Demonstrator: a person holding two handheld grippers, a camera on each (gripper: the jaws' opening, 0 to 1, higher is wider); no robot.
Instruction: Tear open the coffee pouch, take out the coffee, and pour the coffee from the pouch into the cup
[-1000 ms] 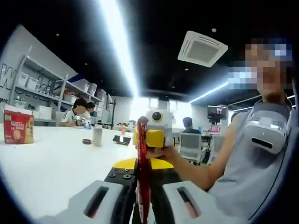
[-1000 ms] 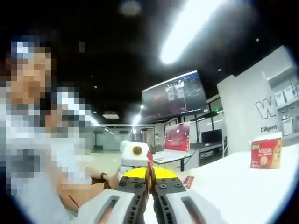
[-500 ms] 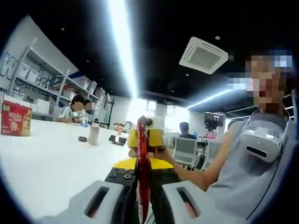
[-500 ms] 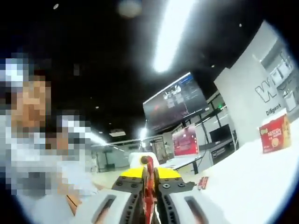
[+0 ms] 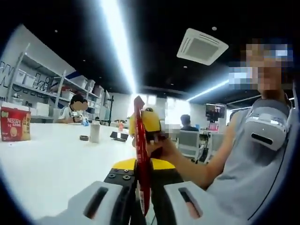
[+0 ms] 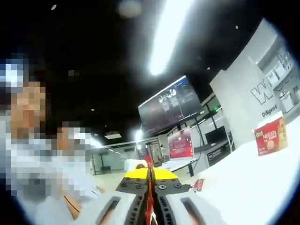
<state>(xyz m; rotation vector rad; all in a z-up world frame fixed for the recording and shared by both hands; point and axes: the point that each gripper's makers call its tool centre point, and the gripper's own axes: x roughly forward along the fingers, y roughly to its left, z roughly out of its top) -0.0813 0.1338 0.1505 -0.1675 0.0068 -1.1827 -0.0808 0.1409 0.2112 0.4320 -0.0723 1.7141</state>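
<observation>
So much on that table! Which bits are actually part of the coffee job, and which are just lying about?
Part of the job:
pouch, clamped by the left gripper and the right gripper

Lying about:
red box
white bottle
small dark ring
dark flat thing beside the bottle

**Red pouch pinched edge-on between closed jaws**

Right gripper closed on thin red coffee pouch, seen edge-on, rising between jaws. Beyond, yellow-topped other gripper. White table at right, bearing red box and small red sachet. Large dark screen overhead.
</observation>
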